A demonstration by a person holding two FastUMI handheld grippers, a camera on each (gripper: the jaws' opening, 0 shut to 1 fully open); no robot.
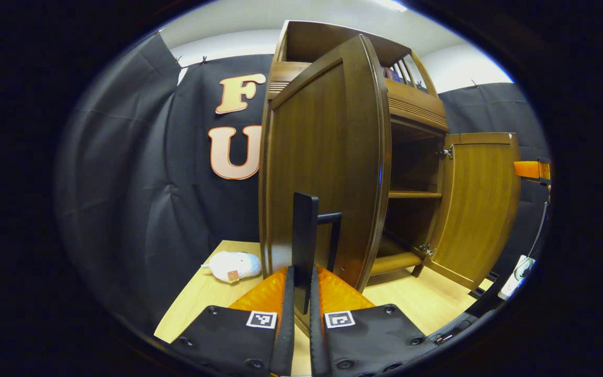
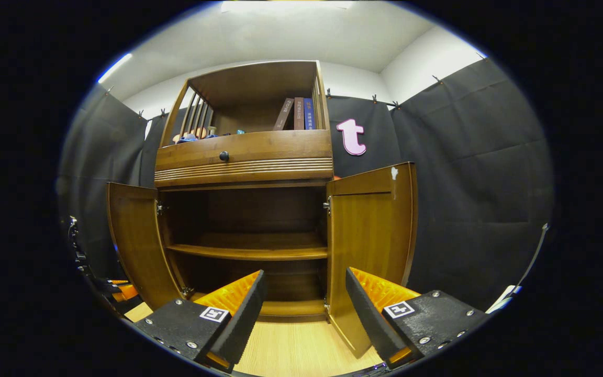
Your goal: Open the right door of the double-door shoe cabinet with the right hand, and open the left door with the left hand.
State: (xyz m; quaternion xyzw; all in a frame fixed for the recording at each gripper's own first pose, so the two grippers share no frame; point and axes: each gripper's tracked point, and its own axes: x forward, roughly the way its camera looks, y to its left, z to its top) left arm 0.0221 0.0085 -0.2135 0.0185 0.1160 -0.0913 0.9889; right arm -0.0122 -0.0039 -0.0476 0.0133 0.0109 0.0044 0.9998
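Note:
The wooden shoe cabinet (image 2: 244,157) stands with both lower doors swung out. In the left gripper view the left door (image 1: 327,157) stands close in front of me, edge-on. My left gripper (image 1: 303,271) is shut on its black bar handle (image 1: 305,230). The right door (image 1: 482,204) hangs wide open farther off. In the right gripper view my right gripper (image 2: 305,284) stands open with nothing between its fingers, facing the cabinet's bare shelves (image 2: 249,252). The right door (image 2: 372,235) is just right of it, the left door (image 2: 134,241) at the left.
A white plush toy (image 1: 231,266) lies on the wooden floor (image 1: 202,298) left of the cabinet. A white power strip (image 1: 516,269) sits at the right. Books (image 2: 296,112) stand on the top shelf above a drawer with a knob (image 2: 224,155). Black cloth walls surround the booth.

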